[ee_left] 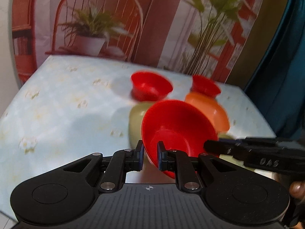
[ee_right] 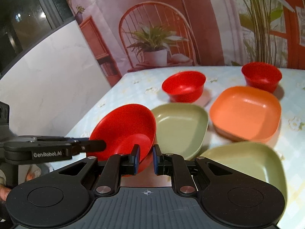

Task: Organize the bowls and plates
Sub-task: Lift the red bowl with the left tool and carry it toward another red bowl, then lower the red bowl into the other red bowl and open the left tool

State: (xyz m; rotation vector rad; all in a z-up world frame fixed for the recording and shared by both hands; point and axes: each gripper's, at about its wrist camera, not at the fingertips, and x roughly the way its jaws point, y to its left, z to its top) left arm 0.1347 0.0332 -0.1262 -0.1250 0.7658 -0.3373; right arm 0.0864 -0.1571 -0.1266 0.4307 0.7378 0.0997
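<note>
The left hand-held gripper (ee_right: 95,145) and right hand-held gripper (ee_right: 146,158) both pinch the rim of one tilted red bowl (ee_right: 125,127), held over the counter (ee_right: 118,93) edge. If they pull unevenly, it may twist free onto the green plate (ee_right: 181,127) beside it.

The left claw (ee_left: 150,153) grips the rim of a tilted red bowl (ee_left: 177,126). Behind this bowl lie a green plate (ee_left: 136,120) and an orange plate (ee_left: 211,107); the right claw (ee_left: 213,147) touches its right edge.
</note>
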